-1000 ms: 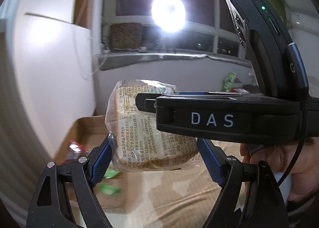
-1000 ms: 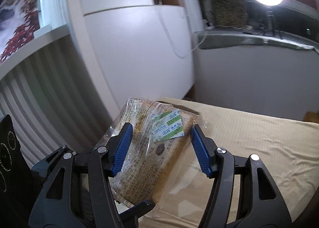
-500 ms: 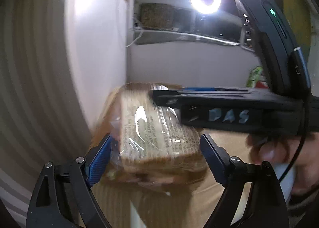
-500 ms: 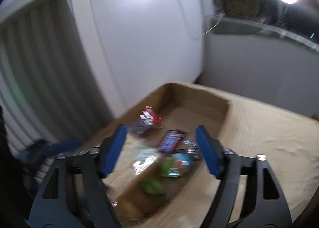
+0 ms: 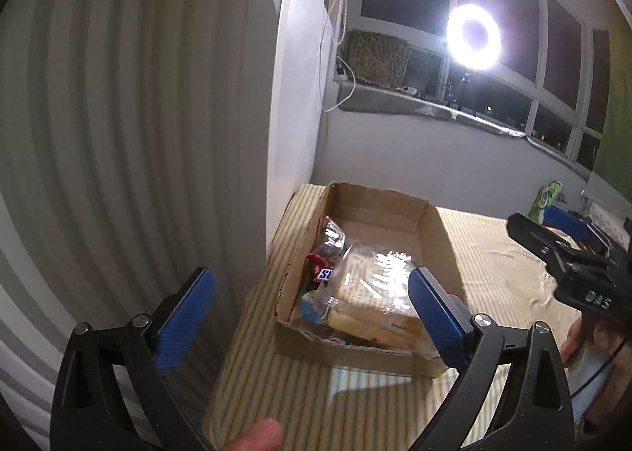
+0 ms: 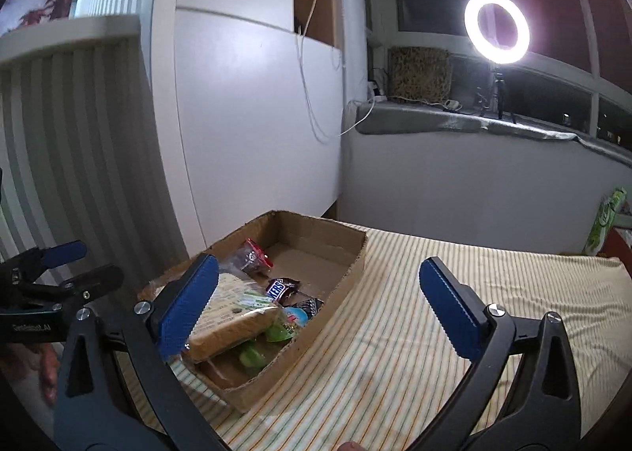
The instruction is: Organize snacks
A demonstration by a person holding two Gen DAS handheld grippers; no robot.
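A clear-wrapped loaf of sliced bread point(image 5: 375, 293) point(image 6: 233, 316) lies in the near end of an open cardboard box point(image 5: 379, 198) point(image 6: 355, 273). It rests on top of a Snickers bar point(image 6: 280, 289), a red-wrapped snack point(image 6: 252, 257) and green packets point(image 6: 256, 352). My left gripper point(image 5: 310, 316) hovers short of the box, its jaws opening wide with nothing between them. My right gripper point(image 6: 320, 309) is above the box's near right corner, jaws also opening and empty. Each gripper shows at the edge of the other's view: the right gripper point(image 5: 553, 230), the left gripper point(image 6: 79, 267).
The box sits on a striped sheet point(image 6: 434, 332) against a white cabinet point(image 6: 252, 115) and a ribbed panel point(image 5: 118, 135). A ring light point(image 6: 495, 28) stands on the windowsill. A green packet point(image 6: 604, 222) lies far right. A thumb point(image 5: 256, 435) shows at the bottom.
A second ago both grippers held the bread package between their pads. It now lies in the box, and both grippers have drawn back with their jaws spread wider.
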